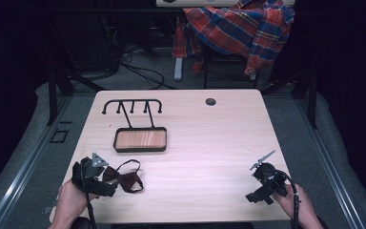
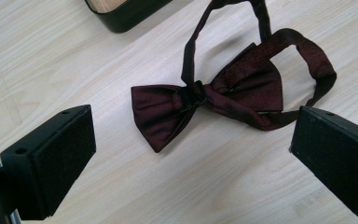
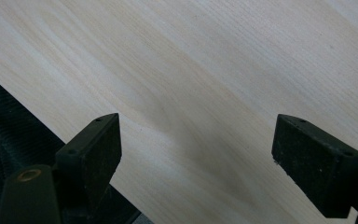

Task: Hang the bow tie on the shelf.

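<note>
At the near left corner of the tabletop [image 1: 195, 143], the left gripper [image 2: 191, 154] is being held with its jaws spread wide, nothing between them, and is being aimed at the bow tie [image 2: 205, 105]. The dark red tie is lying flat on the wood just ahead of the jaws, untouched, its strap looping away behind the knot. Judged from this, the work is only being started: the tie is not yet being grasped, and everything after the pickup is left to do. Beyond it, a black stand [image 1: 139, 138] with a wooden tray base and a hooked rail is waiting, perhaps as the tie's destination. The right gripper [image 3: 196, 154] is being held well apart, jaws likewise spread over bare wood.

The tie's weave and knot are being shown plainly in the left gripper view, while the stand's hooks, a plaid shirt [image 1: 238, 26] on a chair behind, and the spacing of both hands are being given by the high view.
</note>
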The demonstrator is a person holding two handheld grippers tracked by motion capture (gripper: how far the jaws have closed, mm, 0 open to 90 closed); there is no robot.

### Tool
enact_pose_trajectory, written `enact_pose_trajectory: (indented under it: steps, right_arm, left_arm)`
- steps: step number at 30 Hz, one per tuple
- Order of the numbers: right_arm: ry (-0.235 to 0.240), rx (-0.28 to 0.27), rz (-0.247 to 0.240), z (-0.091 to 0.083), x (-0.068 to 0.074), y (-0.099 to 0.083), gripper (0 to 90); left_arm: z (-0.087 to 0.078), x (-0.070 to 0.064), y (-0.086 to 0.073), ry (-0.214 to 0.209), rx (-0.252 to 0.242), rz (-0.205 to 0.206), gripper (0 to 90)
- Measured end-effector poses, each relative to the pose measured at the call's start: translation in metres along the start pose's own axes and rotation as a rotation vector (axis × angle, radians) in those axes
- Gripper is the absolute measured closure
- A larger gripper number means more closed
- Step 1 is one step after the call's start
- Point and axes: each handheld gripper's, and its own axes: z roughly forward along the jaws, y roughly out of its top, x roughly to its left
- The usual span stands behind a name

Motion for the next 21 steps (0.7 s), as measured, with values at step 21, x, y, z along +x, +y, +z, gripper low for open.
enact_pose_trajectory:
  steps: [21]
  right_arm:
    - [0.0, -0.005, -0.013, 0.002, 0.002, 0.004, 15.6]
  left_arm:
    - [0.004, -0.02, 0.007, -0.045, 0.018, 0.105, 14.3]
